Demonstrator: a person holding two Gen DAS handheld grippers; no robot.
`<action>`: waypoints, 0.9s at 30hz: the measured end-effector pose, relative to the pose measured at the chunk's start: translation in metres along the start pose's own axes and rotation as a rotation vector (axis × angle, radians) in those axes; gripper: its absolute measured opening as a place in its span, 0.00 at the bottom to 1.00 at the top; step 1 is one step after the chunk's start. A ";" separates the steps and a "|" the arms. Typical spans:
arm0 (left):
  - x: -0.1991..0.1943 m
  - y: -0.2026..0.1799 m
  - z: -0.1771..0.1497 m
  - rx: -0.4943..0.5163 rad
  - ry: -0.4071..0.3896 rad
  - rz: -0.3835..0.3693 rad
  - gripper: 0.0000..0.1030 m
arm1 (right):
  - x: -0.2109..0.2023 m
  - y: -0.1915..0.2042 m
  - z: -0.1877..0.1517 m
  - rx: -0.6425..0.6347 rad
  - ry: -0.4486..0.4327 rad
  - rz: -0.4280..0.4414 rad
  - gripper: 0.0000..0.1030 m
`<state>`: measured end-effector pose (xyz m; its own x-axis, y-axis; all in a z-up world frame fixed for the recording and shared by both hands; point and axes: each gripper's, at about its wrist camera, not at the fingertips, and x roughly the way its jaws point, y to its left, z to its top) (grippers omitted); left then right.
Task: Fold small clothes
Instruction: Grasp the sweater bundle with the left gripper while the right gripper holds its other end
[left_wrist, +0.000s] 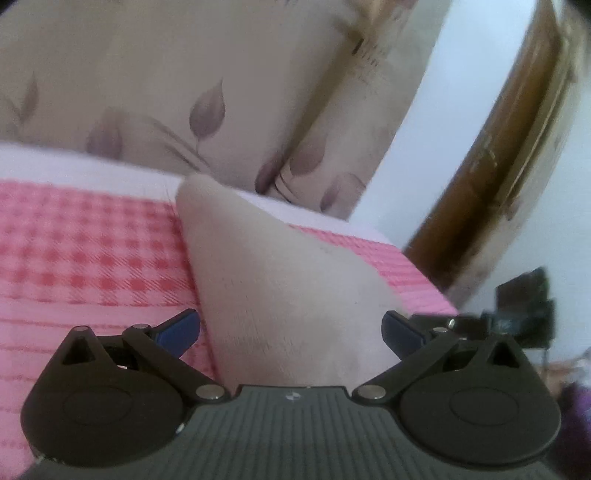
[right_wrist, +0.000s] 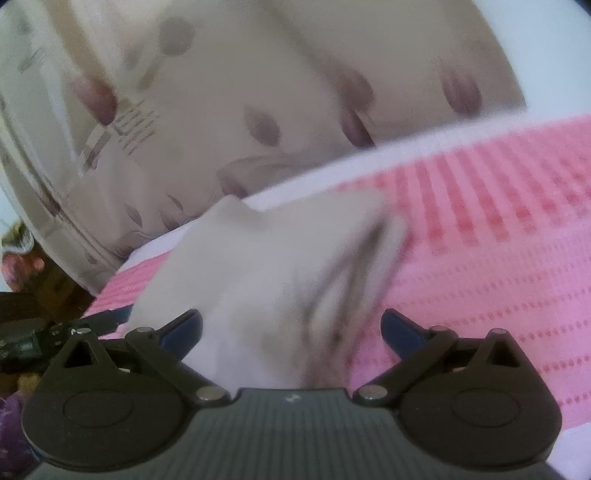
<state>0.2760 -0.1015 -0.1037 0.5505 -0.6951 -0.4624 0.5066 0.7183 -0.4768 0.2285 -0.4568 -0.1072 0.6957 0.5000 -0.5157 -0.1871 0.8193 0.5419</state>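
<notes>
You have no basket, bin or box in either view, so the small pale garment (left_wrist: 280, 291) is in no container: it lies straight on the bed (left_wrist: 85, 258), directly ahead of both tools. Your left gripper (left_wrist: 291, 330) has its fingers (left_wrist: 181, 328) spread wide, one blue pad on each side of the cloth, and neither pad presses on it. Your right gripper (right_wrist: 291, 330) is the same, fingers (right_wrist: 402, 330) fully apart with the garment (right_wrist: 266, 280) lying in the gap and nothing pinched. In the left wrist view the cloth runs away from you as a tapering cream wedge with a rounded far corner; in the right wrist view it looks white, with a loose, motion-smeared edge lifting on its right side, too blurred to read. The bed is covered with a pink spread (right_wrist: 498, 258), red-checked in one panel and striped with fine dotted lines in another, ending at a white border (right_wrist: 369, 155). Behind it hangs a cream curtain (left_wrist: 166, 92) printed with mauve leaves. Right of that, in the left wrist view, you have a white wall (left_wrist: 443, 122) and a brown wooden frame (left_wrist: 517, 140), with dark, indistinct items low beside the bed.
</notes>
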 end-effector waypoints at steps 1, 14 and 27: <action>0.005 0.005 0.004 -0.015 0.022 -0.029 0.99 | 0.002 -0.006 0.001 0.022 0.030 0.011 1.00; 0.063 0.052 0.015 -0.114 0.201 -0.289 0.98 | 0.034 -0.030 0.029 0.098 0.233 0.277 1.00; 0.080 0.044 0.020 -0.095 0.197 -0.230 0.71 | 0.062 0.001 0.026 -0.036 0.146 0.255 0.90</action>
<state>0.3555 -0.1243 -0.1466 0.2851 -0.8376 -0.4660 0.5333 0.5426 -0.6490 0.2895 -0.4325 -0.1210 0.5166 0.7242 -0.4568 -0.3700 0.6699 0.6437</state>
